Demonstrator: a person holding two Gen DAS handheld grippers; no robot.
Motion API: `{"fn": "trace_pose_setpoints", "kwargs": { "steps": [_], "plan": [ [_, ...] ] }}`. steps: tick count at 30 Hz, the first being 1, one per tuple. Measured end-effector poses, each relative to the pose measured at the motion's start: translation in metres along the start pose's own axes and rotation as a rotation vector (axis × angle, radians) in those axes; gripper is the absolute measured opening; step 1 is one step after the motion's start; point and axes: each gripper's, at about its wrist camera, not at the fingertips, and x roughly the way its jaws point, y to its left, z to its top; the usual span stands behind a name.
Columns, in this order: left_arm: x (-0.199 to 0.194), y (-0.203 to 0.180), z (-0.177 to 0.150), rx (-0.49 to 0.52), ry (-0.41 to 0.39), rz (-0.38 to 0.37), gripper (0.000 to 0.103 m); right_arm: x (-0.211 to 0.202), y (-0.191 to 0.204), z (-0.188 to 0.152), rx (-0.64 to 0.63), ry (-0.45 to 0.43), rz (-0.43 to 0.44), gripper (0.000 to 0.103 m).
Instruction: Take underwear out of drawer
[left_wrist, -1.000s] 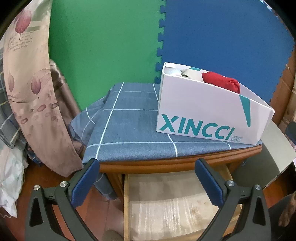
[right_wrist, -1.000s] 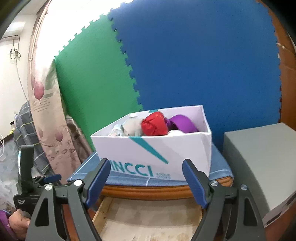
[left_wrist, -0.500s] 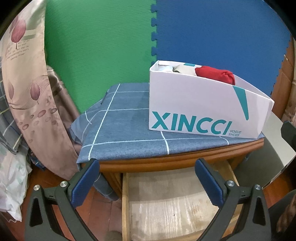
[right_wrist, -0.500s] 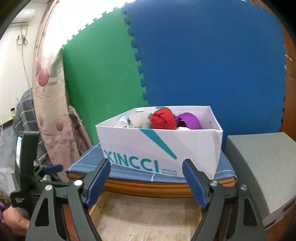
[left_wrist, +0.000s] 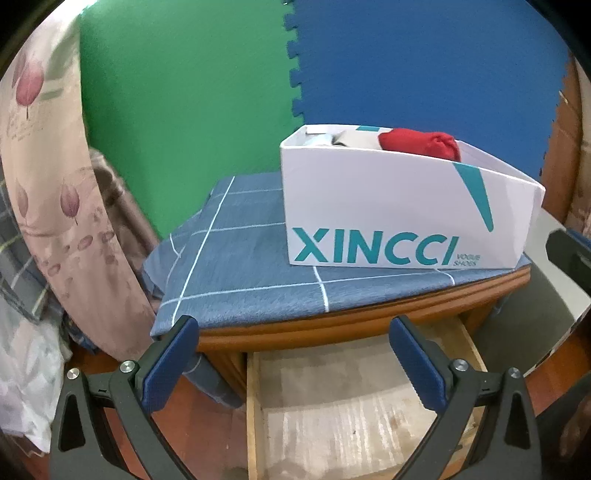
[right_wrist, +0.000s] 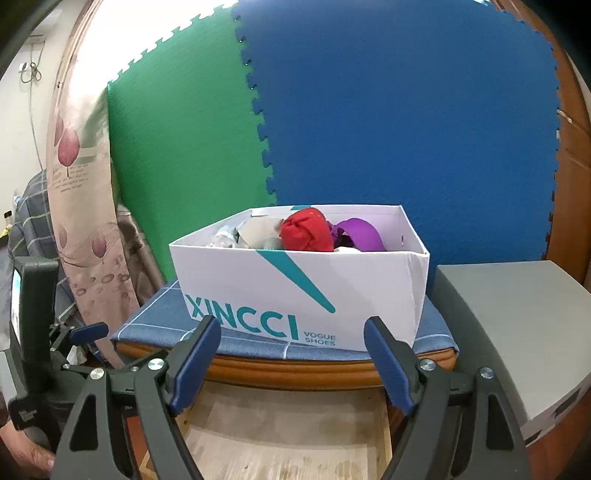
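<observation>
Two wrist views of a bedside cabinet, late in the task.

Far left: a floral curtain is hanging beside the cabinet, in front of green and blue foam mats.

Left gripper: its jaws are standing wide apart with nothing between them, hovering over the near left part of the drawer. In the right wrist view the same gripper is showing at the left edge, with a hand partly in frame beneath it.

Centre: the drawer is standing pulled out under the cabinet top. As much of its pale wooden floor as either view is showing is lying bare; no garment is visible there, though its front part is running out of frame.

Above: a checked blue cloth is covering the cabinet top, and a white shoe box is sitting on it toward the right. The underwear, a red bundle with purple and pale pieces beside it, is lying inside the box.

Right gripper: its jaws are likewise gaping wide and carrying nothing, aimed at the box front above the drawer.

Far right: a grey box is standing just beside the cabinet.

Judgement: the removal is appearing done, with both tools free; at most a check of the unseen drawer front and closing it are remaining.
</observation>
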Motion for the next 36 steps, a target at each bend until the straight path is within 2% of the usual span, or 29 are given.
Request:
{"fn": "trace_pose_setpoints", "kwargs": {
  "steps": [3, 8, 16, 27, 36],
  "plan": [
    [-0.002, -0.006, 0.000, 0.034, -0.003, 0.003, 0.102, 0.001, 0.003, -0.001, -0.010, 0.007, 0.024, 0.082],
    [-0.005, -0.013, 0.003, 0.071, -0.005, 0.009, 0.102, -0.005, 0.008, -0.002, -0.039, -0.031, 0.013, 0.082],
    [-0.004, -0.012, 0.005, 0.063, 0.016, 0.026, 0.102, -0.003, 0.005, -0.003, -0.023, -0.017, 0.013, 0.082],
    [-0.008, -0.016, 0.007, 0.084, 0.005, 0.043, 0.102, -0.004, 0.004, -0.003, -0.034, -0.017, 0.020, 0.082],
    [-0.012, -0.013, 0.011, 0.066, 0.018, 0.012, 0.103, -0.004, 0.005, -0.004, -0.036, -0.016, 0.021, 0.082]
  ]
}}
